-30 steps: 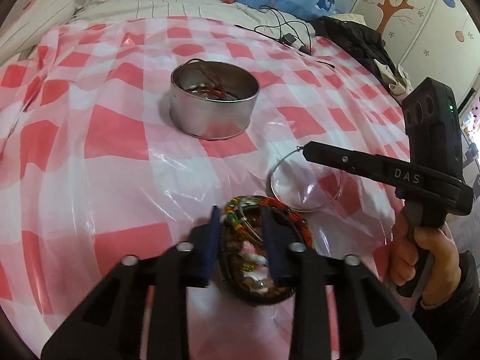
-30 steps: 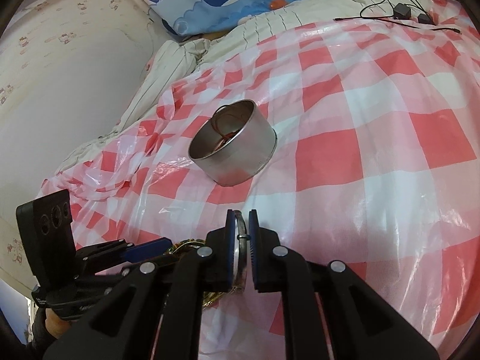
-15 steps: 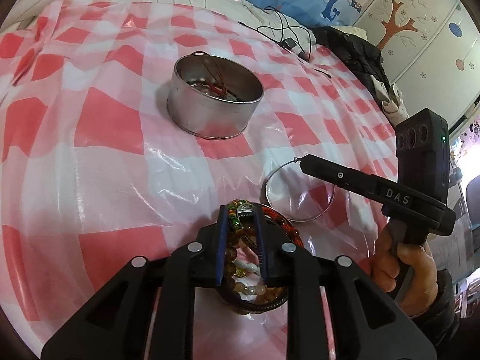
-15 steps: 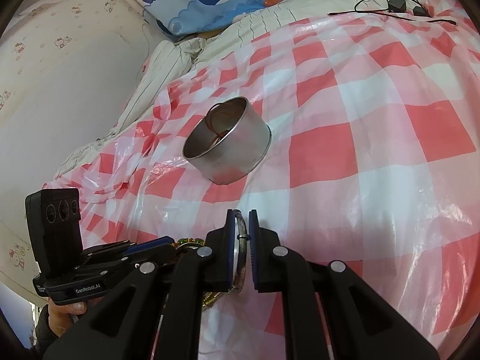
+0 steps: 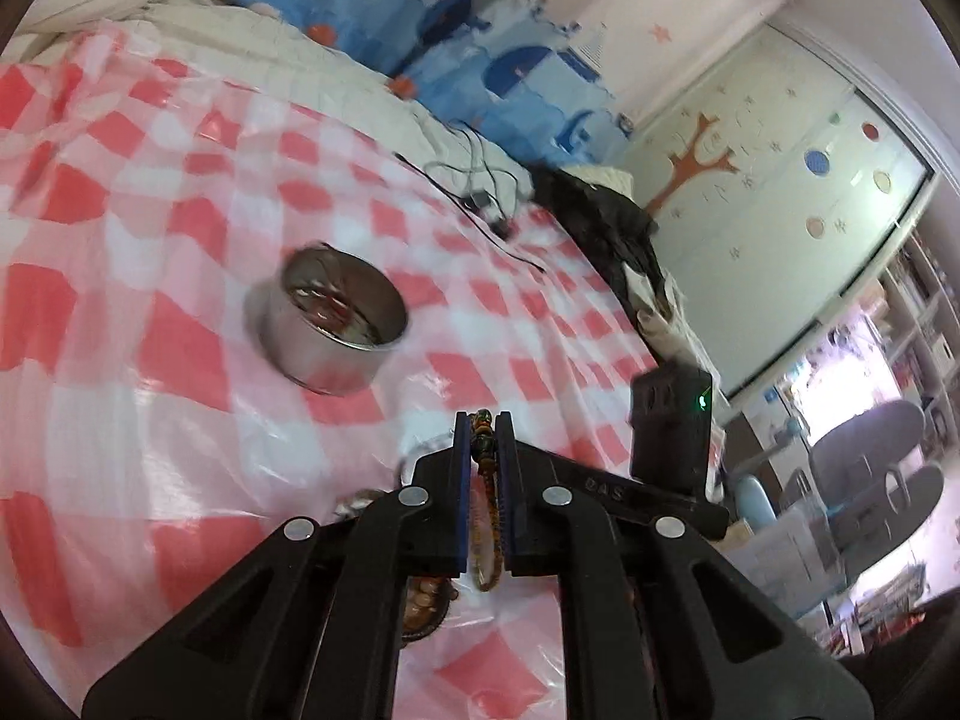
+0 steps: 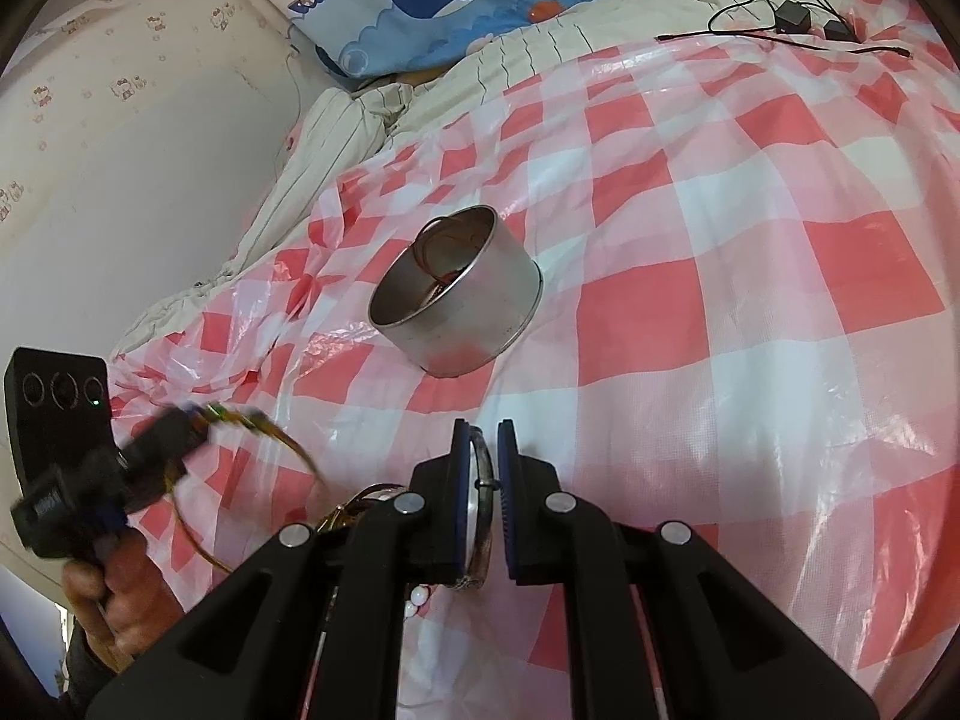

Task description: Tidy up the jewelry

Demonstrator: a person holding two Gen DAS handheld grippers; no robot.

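Left gripper (image 5: 482, 427) has its jaws clamped on a beaded bracelet (image 5: 483, 450), lifted off the bed; right gripper (image 6: 482, 435) pinches a silver bangle (image 6: 482, 483), probably still touching the checkered sheet (image 6: 750, 312) near the tin (image 6: 462, 315).

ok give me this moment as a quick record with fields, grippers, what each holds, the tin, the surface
left gripper: jaws shut on multicoloured beaded bracelet, lifted off the cloth
right gripper: jaws shut on thin silver wire hoop
round silver metal tin: upright and open, with reddish cord jewellery inside
remaining jewellery pile: beads and bangles on the cloth below the right gripper, partly hidden
surface: red and white checked plastic sheet over a bed
background: black cables and adapters at the sheet's far edge
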